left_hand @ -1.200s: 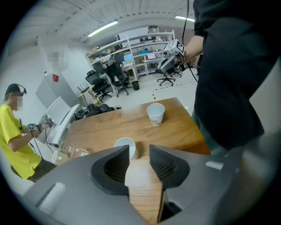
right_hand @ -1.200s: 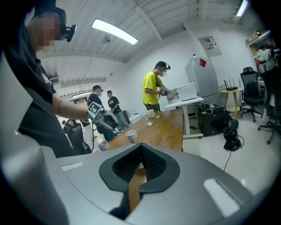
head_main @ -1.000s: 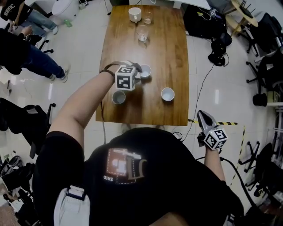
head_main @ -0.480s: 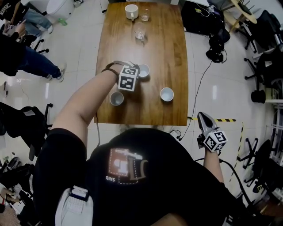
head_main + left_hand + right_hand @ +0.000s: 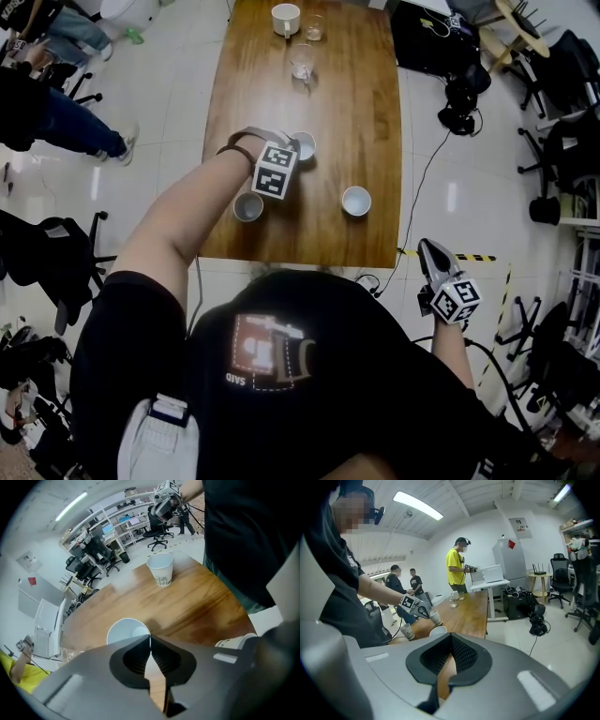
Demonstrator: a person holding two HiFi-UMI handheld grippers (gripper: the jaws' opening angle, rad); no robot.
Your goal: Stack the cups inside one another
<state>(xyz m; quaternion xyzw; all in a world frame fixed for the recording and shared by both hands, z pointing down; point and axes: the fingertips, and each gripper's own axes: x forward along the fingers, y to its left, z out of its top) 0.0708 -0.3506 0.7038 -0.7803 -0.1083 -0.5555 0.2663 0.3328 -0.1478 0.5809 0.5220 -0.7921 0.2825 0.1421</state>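
Three white paper cups stand on the wooden table [image 5: 347,103]. My left gripper [image 5: 296,146] reaches over the far cup [image 5: 306,147]. Its jaws have just been closing, and now they pinch that cup's rim [image 5: 124,630]. The right gripper view shows the same grip on the cup [image 5: 436,618]. A second cup [image 5: 248,206] stands near the table's front left. The third cup [image 5: 355,201] stands at the front right, upright and apart [image 5: 161,569]. My right gripper [image 5: 429,248] hangs off the table by my right side, shut on nothing.
At the table's far end stand a white mug [image 5: 286,19] and two glasses [image 5: 313,28] [image 5: 301,62]. Office chairs and bags [image 5: 459,103] crowd the floor to the right. People stand at the left [image 5: 37,103], and one in yellow works beyond the table [image 5: 457,569].
My left gripper has sunk onto the far cup and rolled a little, and its jaws have shut on the rim. The right gripper has stayed where it was.
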